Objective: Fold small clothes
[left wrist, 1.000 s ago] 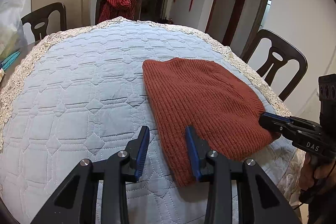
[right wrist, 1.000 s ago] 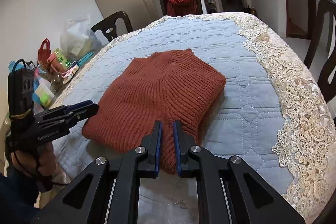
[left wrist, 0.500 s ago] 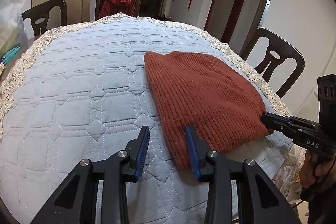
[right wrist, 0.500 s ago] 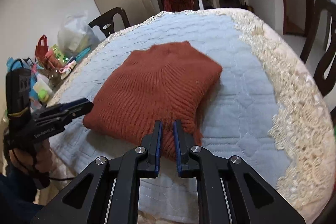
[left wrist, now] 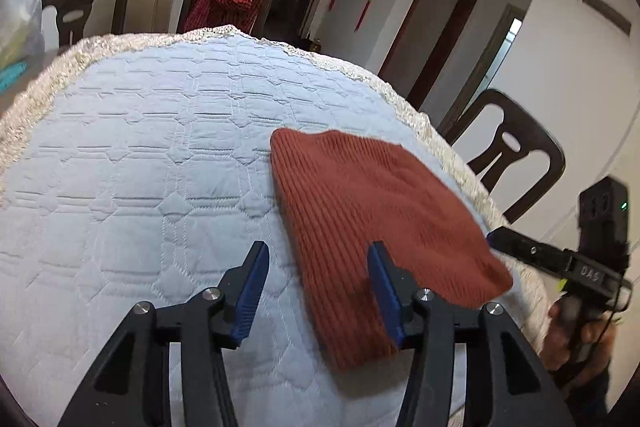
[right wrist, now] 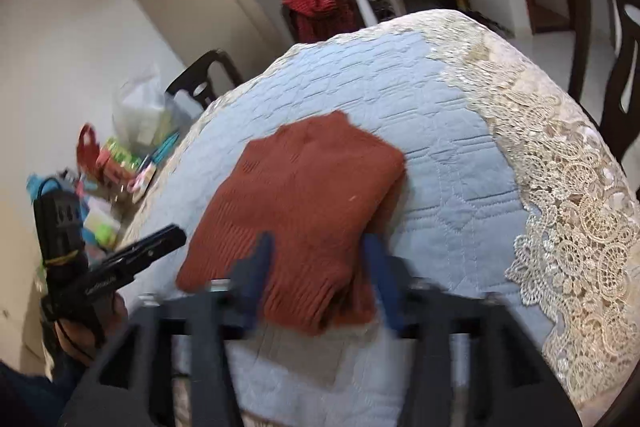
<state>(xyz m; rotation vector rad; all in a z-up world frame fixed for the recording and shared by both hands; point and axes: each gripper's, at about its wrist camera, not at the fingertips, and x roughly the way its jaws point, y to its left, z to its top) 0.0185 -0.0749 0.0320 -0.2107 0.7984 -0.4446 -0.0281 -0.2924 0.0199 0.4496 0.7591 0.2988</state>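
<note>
A rust-red knit garment [left wrist: 380,211] lies folded on the quilted blue tablecloth [left wrist: 140,167], near the right-hand edge in the left wrist view. My left gripper [left wrist: 318,287] hovers over its near left corner. Its jaws are opening, and only the right finger [left wrist: 384,287] is over the knit. In the right wrist view the garment [right wrist: 312,187] has its near hem between the blurred fingers of my right gripper [right wrist: 318,267]. Those jaws are opening too, and the pads stand clear of the cloth. Each gripper shows in the other's view: the right gripper [left wrist: 508,241] and the left gripper [right wrist: 160,243].
Cream lace trim [right wrist: 568,227] hangs over the table's edge. Dark chairs [left wrist: 516,155] stand around the table, one draped with a red checked cloth [left wrist: 228,3]. Bags and small colourful items [right wrist: 120,163] crowd the table's left side. A hand [right wrist: 80,339] holds the left gripper.
The right gripper's jaws have gone from shut on the garment's hem to wide apart. The left gripper's jaws have widened. Both views have rolled, and the garment rests flat.
</note>
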